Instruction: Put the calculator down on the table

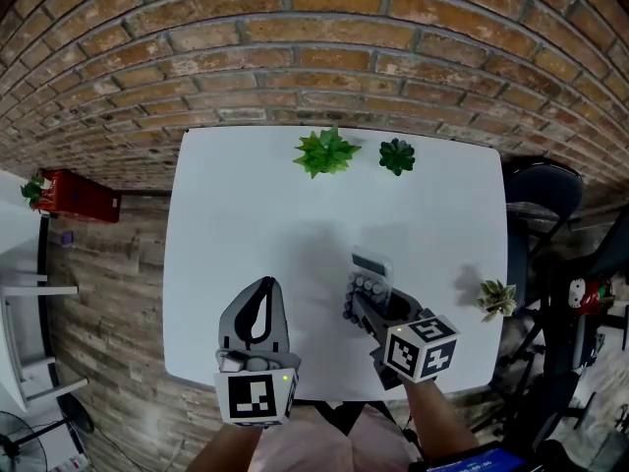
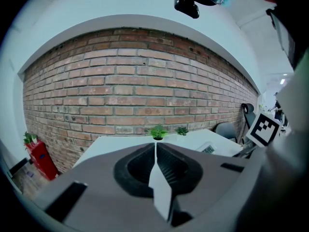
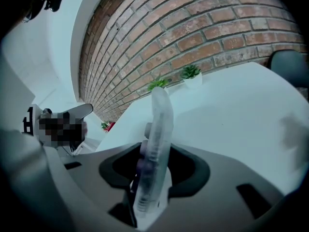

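The calculator [image 1: 370,279] is pale grey with rows of round keys and a small display. It sits low over the white table [image 1: 246,224], right of centre, and I cannot tell whether it touches the top. My right gripper [image 1: 362,301] is shut on its near end. In the right gripper view the calculator [image 3: 158,115] stands edge-on between the jaws of the right gripper [image 3: 154,151], tilted slightly. My left gripper [image 1: 263,287] hovers over the table's front left, shut and empty. In its own view the left gripper [image 2: 155,145] has its jaws meeting, and the calculator [image 2: 208,149] shows far right.
Two small green plants [image 1: 324,151] [image 1: 397,154] stand at the table's far edge by the brick wall. A third small plant [image 1: 496,298] is at the right edge. A dark chair [image 1: 545,190] stands to the right, and a red box [image 1: 79,197] sits on the floor to the left.
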A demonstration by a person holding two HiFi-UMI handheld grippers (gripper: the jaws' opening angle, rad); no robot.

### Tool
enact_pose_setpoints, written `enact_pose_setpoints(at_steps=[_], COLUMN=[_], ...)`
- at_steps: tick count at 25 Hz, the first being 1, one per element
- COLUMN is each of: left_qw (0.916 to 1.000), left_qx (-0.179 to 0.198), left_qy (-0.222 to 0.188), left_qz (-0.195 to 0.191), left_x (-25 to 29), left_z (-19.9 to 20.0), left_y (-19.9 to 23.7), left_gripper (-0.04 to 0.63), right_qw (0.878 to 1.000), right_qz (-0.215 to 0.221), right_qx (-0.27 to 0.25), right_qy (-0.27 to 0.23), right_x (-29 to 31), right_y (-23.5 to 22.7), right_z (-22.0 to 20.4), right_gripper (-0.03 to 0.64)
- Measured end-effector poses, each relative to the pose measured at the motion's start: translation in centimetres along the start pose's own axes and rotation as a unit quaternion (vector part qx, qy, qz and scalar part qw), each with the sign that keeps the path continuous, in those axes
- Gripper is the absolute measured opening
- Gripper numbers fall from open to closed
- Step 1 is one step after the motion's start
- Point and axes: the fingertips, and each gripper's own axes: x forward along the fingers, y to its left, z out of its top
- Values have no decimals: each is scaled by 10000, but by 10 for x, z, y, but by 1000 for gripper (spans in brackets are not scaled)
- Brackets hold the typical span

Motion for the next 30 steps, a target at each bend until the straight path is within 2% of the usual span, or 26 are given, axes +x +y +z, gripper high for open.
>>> enact_pose_setpoints(at_steps=[6,10,13,17,23,26,30], left_qw=[10000,9995,9998,9994,9999,9994,9993], left_qx=[10,277,145,277,92,293,328], left_qy=[33,164,95,172,45,124,130], left_qz=[-25,-66,-66,-84,-78,-113,-130], left_x=[2,1,3,1,3,1,0], left_z=[0,-9,-4,-9,-1,-6,-4], left_y=[0,3,0,1,-4,-5,-9], left_gripper=[18,18,18,18,18,18,18], right_qw=[9997,9994,9993,9988,9974,9962,9924], right_qz=[-22,-57,-93,-164,-182,-173,-189], right_qx=[-56,-65,-46,-76,-168,-238,-463], right_qy=[234,321,353,447,675,826,1121], right_x=[4,6,5,5,5,5,3], right_y=[-4,-6,-8,-11,-13,-14,-14], right_z=[-9,-13,-14,-17,-26,-31,-38], right_gripper=[196,198,201,217,315,350,410])
